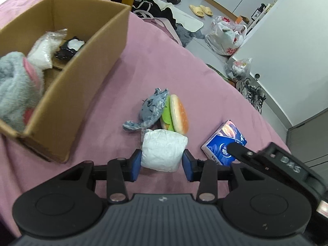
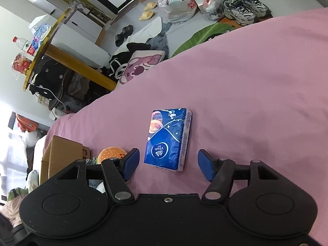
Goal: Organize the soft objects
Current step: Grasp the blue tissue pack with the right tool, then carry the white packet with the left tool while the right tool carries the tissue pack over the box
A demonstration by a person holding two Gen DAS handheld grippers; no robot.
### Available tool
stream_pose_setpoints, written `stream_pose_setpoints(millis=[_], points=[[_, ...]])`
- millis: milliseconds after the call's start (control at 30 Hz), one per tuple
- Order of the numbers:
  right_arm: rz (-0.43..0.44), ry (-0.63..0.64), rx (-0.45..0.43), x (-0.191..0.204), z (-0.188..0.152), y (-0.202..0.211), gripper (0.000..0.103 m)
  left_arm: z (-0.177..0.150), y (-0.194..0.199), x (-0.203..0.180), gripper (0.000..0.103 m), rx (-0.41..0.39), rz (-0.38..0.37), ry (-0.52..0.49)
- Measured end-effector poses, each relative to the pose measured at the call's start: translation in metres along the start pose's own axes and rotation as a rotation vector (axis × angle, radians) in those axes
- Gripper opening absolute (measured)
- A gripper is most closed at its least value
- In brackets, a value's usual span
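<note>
The left gripper (image 1: 161, 165) has its blue-padded fingers (image 1: 136, 167) on either side of a white, crinkled, soft wrapped bundle (image 1: 164, 149) that lies on the pink bedsheet (image 1: 155, 65); both pads sit against the bundle's sides, clamped on it. Just beyond the bundle, touching it, lie a plush hamburger with an orange bun and green lettuce layer (image 1: 176, 113) and a blue-grey fuzzy stuffed animal (image 1: 149, 110), which lean against each other. To the right of the bundle, near it but apart, sits a blue printed pack of tissues (image 1: 221, 141).

To the left stands an open brown cardboard box (image 1: 86, 75). Inside it are a grey and pink furry plush toy (image 1: 16, 90) at the near end, a white fluffy item in clear plastic wrap (image 1: 44, 50) in the middle, and a small black and white item (image 1: 69, 48) farther back.

In the right wrist view, the right gripper (image 2: 169, 164) hovers low over the bedsheet with its blue fingers (image 2: 131, 163) spread wide apart, holding nothing. The blue tissue pack (image 2: 169, 138) lies flat on the sheet just ahead, between the lines of the two fingers, its near end level with the fingertips. The orange bun of the hamburger (image 2: 111, 153) and a corner of the cardboard box (image 2: 61, 151) show at the left. Beyond the bed, the floor (image 2: 184, 32) holds slippers, sneakers and plastic bags.
</note>
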State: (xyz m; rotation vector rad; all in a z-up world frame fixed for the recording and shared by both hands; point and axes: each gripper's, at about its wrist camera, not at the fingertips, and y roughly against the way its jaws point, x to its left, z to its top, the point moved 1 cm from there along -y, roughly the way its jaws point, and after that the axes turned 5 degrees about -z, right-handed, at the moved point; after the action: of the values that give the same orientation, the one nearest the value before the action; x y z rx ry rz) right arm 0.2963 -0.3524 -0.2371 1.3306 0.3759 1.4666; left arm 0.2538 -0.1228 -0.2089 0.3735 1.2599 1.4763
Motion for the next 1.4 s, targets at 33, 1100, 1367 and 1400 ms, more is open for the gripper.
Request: stream_pose_setpoints(millis=[33,1100,1367,1400], points=[[0.003,0.002,-0.002,0.001,0.000,-0.002,0.062,0.000,0.003,0.001,0.041,0.000,-0.004,-0.001],[0.023,0.041,-0.066,0.017,-0.031,0.042,0.022,0.025,0.092,0.030,0.041,-0.117,-0.028,0.002],[0.021,0.047,-0.131,0.029,-0.041,0.076,0.022,0.025,0.109,0.037,0.041,-0.135,-0.034,-0.013],[0.028,0.044,-0.138,0.031,-0.043,0.080,0.022,0.024,0.111,0.038,0.041,-0.136,-0.031,-0.019]])
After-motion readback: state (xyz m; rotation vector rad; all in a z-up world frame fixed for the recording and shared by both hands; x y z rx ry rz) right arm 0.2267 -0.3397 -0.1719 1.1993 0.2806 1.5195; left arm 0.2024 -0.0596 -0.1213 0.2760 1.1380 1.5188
